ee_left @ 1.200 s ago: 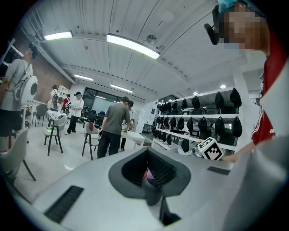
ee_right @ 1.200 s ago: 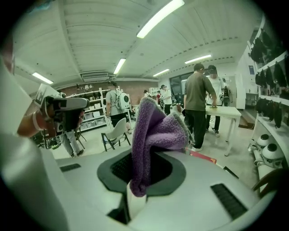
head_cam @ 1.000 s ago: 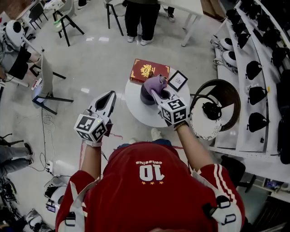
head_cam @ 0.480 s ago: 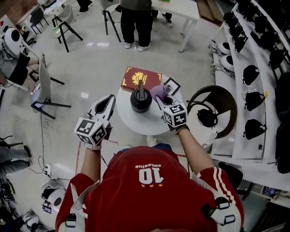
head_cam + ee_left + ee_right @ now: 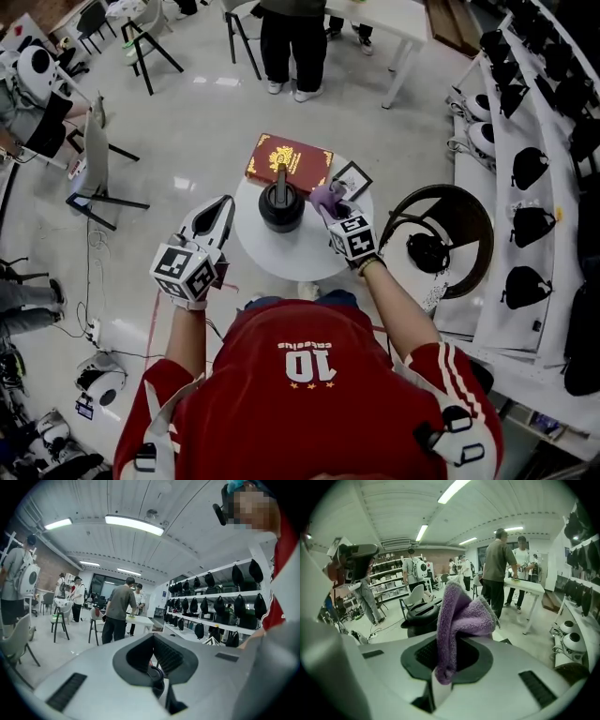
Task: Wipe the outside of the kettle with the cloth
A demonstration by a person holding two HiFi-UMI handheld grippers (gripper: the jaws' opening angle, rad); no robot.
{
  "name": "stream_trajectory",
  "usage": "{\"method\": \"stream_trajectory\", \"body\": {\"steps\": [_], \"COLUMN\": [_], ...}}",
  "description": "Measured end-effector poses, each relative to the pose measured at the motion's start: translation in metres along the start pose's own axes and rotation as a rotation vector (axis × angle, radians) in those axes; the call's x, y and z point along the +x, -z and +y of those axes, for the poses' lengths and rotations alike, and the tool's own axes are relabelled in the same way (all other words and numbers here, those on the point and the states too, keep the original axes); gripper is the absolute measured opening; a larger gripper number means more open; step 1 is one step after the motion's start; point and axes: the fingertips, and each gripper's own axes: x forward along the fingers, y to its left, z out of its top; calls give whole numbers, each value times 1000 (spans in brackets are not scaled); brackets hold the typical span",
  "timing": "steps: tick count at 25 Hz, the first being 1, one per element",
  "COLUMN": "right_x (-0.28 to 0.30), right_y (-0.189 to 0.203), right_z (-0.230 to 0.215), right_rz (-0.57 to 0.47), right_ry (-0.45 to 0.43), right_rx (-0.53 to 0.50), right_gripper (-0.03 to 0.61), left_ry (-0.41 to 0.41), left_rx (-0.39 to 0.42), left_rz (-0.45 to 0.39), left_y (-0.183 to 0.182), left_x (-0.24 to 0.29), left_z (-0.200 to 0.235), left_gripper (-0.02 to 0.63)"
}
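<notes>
A black kettle point(image 5: 281, 207) with an upright handle stands on the small round white table point(image 5: 292, 250). My right gripper point(image 5: 335, 210) is just to the kettle's right, shut on a purple cloth point(image 5: 327, 196) that sticks up out of its jaws. In the right gripper view the cloth point(image 5: 461, 615) fills the middle and the kettle point(image 5: 422, 616) shows behind it to the left, a little apart. My left gripper point(image 5: 225, 204) hangs off the table's left edge, shut and holding nothing; its view looks out across the room.
A red book point(image 5: 289, 161) and a small framed picture point(image 5: 352, 178) lie at the table's far side. A round dark chair point(image 5: 441, 228) stands to the right, with shelves of black bags point(image 5: 530, 225) beyond. People stand at a white table point(image 5: 380, 19) ahead.
The right gripper has carried the cloth off the kettle's top to its right side, so the kettle's lid and handle now show. The left gripper has hardly moved.
</notes>
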Motion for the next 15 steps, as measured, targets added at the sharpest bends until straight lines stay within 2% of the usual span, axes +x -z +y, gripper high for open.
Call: {"method": "stream_trajectory", "body": {"steps": [15], "right_x": [68], "right_y": [53], "right_z": [-16], "right_rz": [156], "right_ry": [-147], "right_rx": [-155], "right_gripper": [58], "left_ry": [-179], "left_rx": [-12], "left_rz": [7], "left_y": [18], "left_x": [-1], "left_z": [0], "left_gripper": [8]}}
